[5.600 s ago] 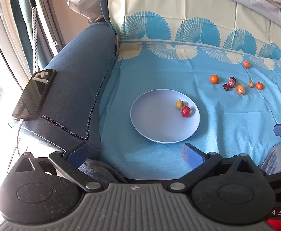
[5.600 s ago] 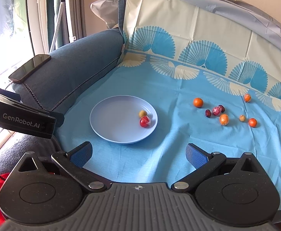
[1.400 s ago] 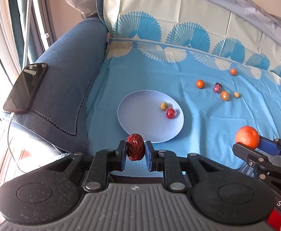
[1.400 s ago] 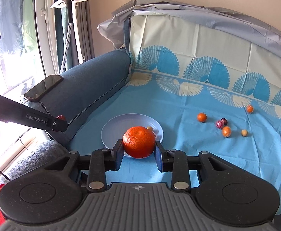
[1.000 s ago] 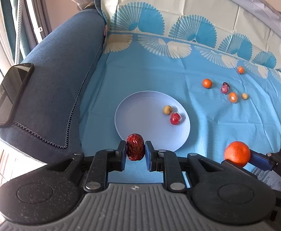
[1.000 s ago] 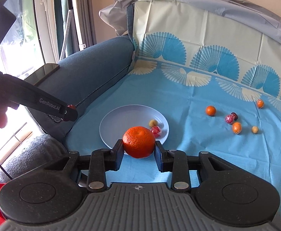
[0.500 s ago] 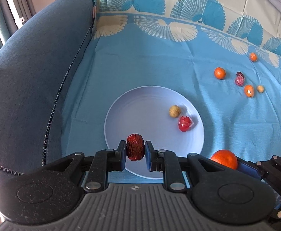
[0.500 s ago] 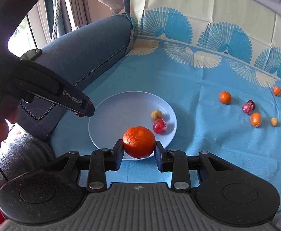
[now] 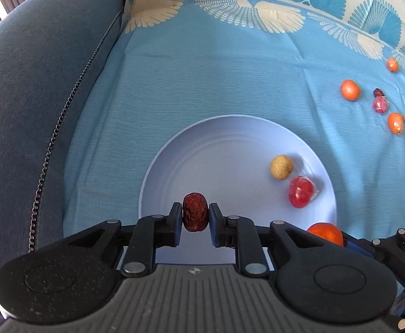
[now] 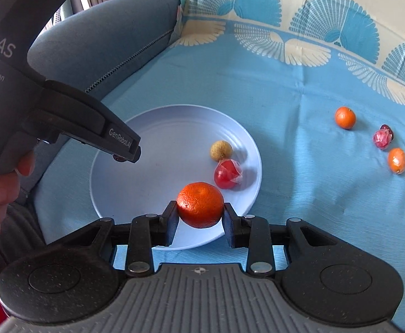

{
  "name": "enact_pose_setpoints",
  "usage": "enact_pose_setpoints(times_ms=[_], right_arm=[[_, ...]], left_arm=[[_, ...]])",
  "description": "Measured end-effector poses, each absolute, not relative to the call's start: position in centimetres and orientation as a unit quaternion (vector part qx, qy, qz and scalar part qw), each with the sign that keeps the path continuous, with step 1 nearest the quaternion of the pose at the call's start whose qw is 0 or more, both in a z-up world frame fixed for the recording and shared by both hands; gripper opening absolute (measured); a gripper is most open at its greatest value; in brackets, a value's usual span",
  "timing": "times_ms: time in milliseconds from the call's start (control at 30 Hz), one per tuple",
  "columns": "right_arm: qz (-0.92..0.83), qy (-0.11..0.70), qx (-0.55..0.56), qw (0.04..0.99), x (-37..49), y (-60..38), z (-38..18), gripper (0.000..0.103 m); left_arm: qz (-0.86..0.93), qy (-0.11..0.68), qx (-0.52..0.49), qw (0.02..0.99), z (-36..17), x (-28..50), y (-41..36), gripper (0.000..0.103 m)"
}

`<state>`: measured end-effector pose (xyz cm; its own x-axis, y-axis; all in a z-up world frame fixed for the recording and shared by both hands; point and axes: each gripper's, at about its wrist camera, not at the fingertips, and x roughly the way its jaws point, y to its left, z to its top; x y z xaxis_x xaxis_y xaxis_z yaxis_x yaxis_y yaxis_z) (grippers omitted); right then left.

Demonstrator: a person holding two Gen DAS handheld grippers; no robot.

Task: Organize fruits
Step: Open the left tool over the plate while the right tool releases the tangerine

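A wrinkled, dark red date [image 9: 195,212] is pinched in the left claw [image 9: 195,220] above the near rim of the round, pale blue plate [image 9: 216,149]; in the right wrist view it is largely hidden by that claw's fingers. A dimpled mandarin [image 10: 200,204] is gripped by the right claw [image 10: 200,219] over the plate's near edge. A tan round fruit [image 10: 220,150] and a red, film-wrapped fruit [image 10: 226,177] lie on the plate. Smaller fruits [image 10: 345,117] are scattered on the blue cloth [image 10: 285,105].

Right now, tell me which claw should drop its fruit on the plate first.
Left, probably. The left claw holds the date well over the bare plate; the right claw holds the orange near the rim, close to the wrapped red fruit.
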<state>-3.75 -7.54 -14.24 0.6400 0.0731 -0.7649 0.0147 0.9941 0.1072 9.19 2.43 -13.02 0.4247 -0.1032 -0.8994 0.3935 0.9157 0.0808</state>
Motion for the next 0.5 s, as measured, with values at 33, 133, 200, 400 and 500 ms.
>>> enact_pose_setpoints(times_ms=[33, 133, 200, 400, 500], right_arm=[[0.016, 0.424, 0.051, 0.904, -3.4, -7.5, -14.4, 0.037], [0.021, 0.420, 0.055, 0.905, -2.4, -7.4, -14.5, 0.050], [0.010, 0.412, 0.058, 0.909, -2.3, -7.5, -13.8, 0.082], [-0.003, 0.406, 0.063, 0.912, -5.4, -7.7, -11.8, 0.094], [-0.001, 0.410, 0.062, 0.910, -7.7, -7.3, -10.8, 0.096]], left_arm=[[-0.149, 0.511, 0.139, 0.835, -13.0, 9.4, 2.4, 0.029], [-0.143, 0.490, 0.136, 0.849, -12.0, 9.8, 2.4, 0.103], [-0.140, 0.452, 0.135, 0.870, -10.6, 9.2, 2.5, 0.103], [-0.147, 0.464, 0.140, 0.862, -8.7, 7.4, 3.4, 0.103], [-0.146, 0.478, 0.132, 0.856, -7.7, 5.4, 4.3, 0.103]])
